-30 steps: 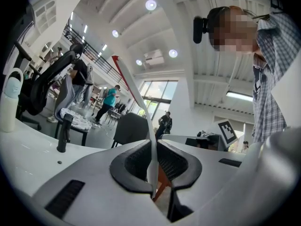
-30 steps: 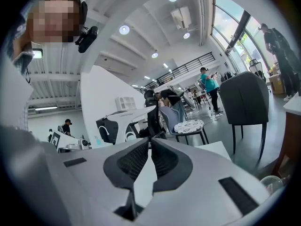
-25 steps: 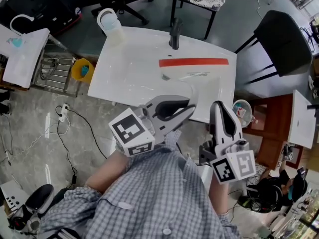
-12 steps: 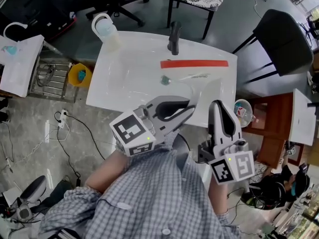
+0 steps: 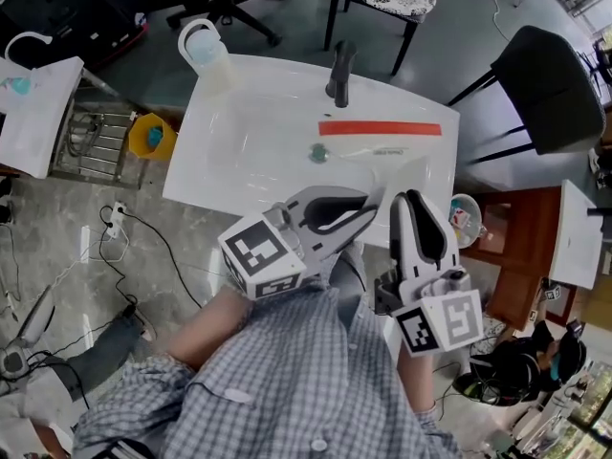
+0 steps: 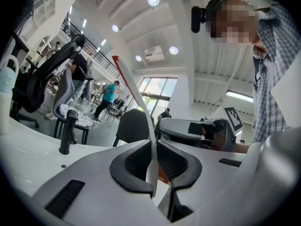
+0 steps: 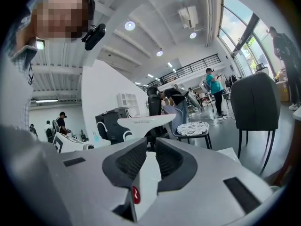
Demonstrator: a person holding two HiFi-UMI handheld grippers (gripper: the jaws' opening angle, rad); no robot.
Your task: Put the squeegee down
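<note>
left gripper (image 5: pixel 368 202): jaws closed on the squeegee's (image 5: pixel 380 128) thin white edge.
right gripper (image 5: pixel 413 199): jaws clamped on its white handle, just beside the left.
squeegee: red blade beyond both grippers, over the basin (image 5: pixel 249 132), near the faucet (image 5: pixel 339 73).

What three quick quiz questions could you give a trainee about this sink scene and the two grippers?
1. True or false: the right gripper is empty.
2. Which colour is the long strip on the squeegee? A red, B blue, C green.
3. Fill in: the black thing standing at the far rim of the sink is a ___.

Key
1. False: it is shut on the squeegee, and so is the left gripper.
2. A.
3. Tap.
</note>
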